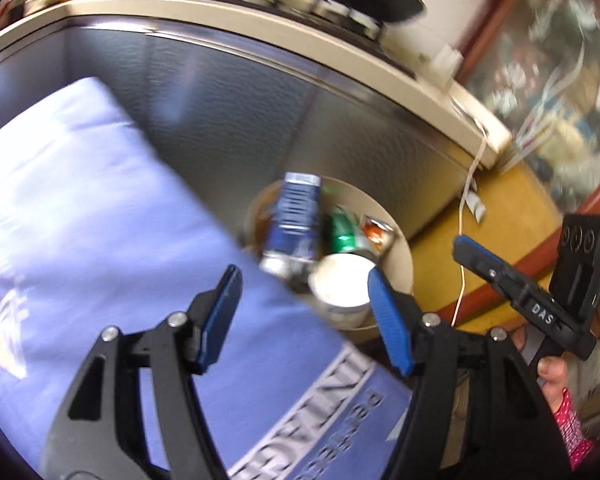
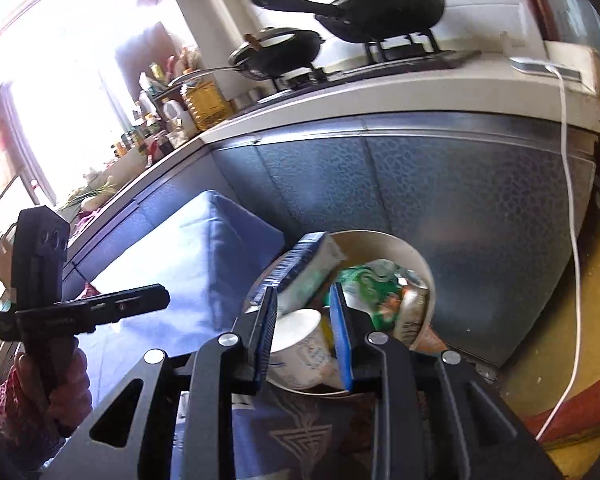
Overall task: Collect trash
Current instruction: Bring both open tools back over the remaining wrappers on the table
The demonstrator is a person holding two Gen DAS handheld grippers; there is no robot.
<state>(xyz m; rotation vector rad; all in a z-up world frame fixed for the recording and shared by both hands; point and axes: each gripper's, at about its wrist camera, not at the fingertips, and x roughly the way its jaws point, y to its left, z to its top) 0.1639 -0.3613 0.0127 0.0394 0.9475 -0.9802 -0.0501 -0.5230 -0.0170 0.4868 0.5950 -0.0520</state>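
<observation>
Cream bin (image 2: pixel 422 264) at 12 o'clock of both grippers, already full: carton (image 1: pixel 294 216), cup (image 2: pixel 300 344), green wrapper (image 1: pixel 342 232) | left gripper (image 1: pixel 304 312) unclenched, empty | right gripper (image 2: pixel 306 332) parted, nothing grasped | advice: lift clear, then seek more trash.

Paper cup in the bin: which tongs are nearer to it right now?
Right, by the look of it. The right tongs hang just above the paper cup, framing it; the left tongs sit off to its side, over the blue box.
</observation>
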